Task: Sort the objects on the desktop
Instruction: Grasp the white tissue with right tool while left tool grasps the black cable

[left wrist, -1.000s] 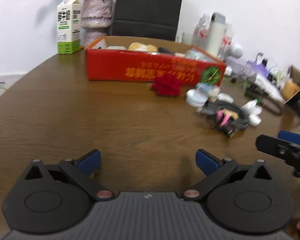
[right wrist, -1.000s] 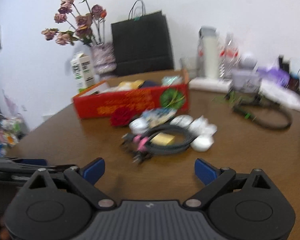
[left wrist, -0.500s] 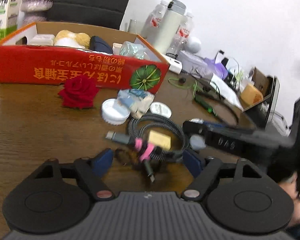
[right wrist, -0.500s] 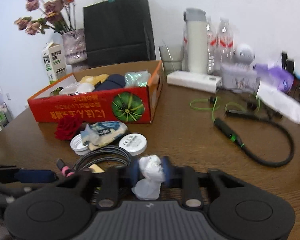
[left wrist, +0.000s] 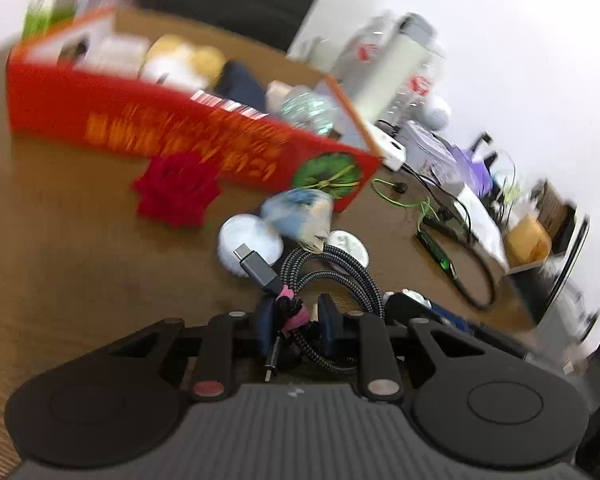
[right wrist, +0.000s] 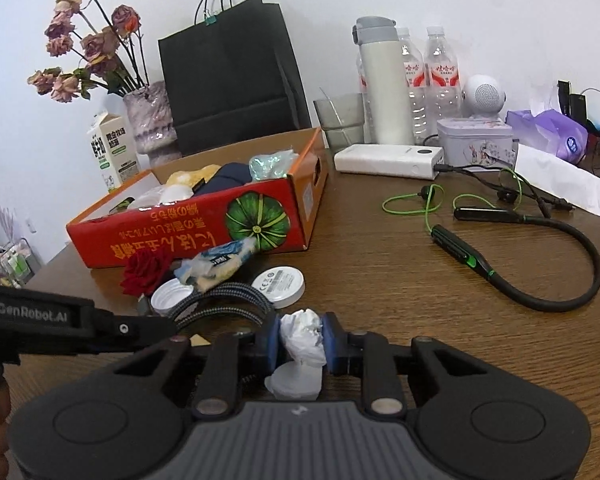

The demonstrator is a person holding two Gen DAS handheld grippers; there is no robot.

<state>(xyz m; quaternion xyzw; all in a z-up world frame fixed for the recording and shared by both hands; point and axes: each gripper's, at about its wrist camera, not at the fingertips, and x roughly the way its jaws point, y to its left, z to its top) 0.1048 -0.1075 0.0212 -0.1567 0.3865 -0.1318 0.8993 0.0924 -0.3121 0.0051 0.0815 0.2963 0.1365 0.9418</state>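
A coiled grey braided cable [left wrist: 340, 276] with a pink tie lies in a small pile on the wooden table in front of a red cardboard box [left wrist: 100, 112]. My left gripper [left wrist: 296, 326] is closing, and its blue pads press on the tied part of the coil. The USB plug tilts upward. My right gripper [right wrist: 300, 340] is shut on a crumpled white paper wad [right wrist: 302, 338] just right of the coil. A red rose [right wrist: 144, 270], a snack packet [right wrist: 216, 262], a white lid [right wrist: 168, 304] and a round white disc [right wrist: 278, 284] lie between the coil and the box [right wrist: 180, 236].
The box holds several items. Behind it stand a milk carton [right wrist: 112, 152], a vase [right wrist: 152, 120] of dried flowers and a black bag [right wrist: 232, 72]. To the right are a glass, a thermos [right wrist: 380, 80], bottles, a power bank [right wrist: 388, 160], a tin and a green-black neckband earphone [right wrist: 540, 264].
Both grippers moved in on the pile. The right jaws shut on the white wad and have kept still since. The left jaws came together around the cable's tied part, and its plug tipped up.
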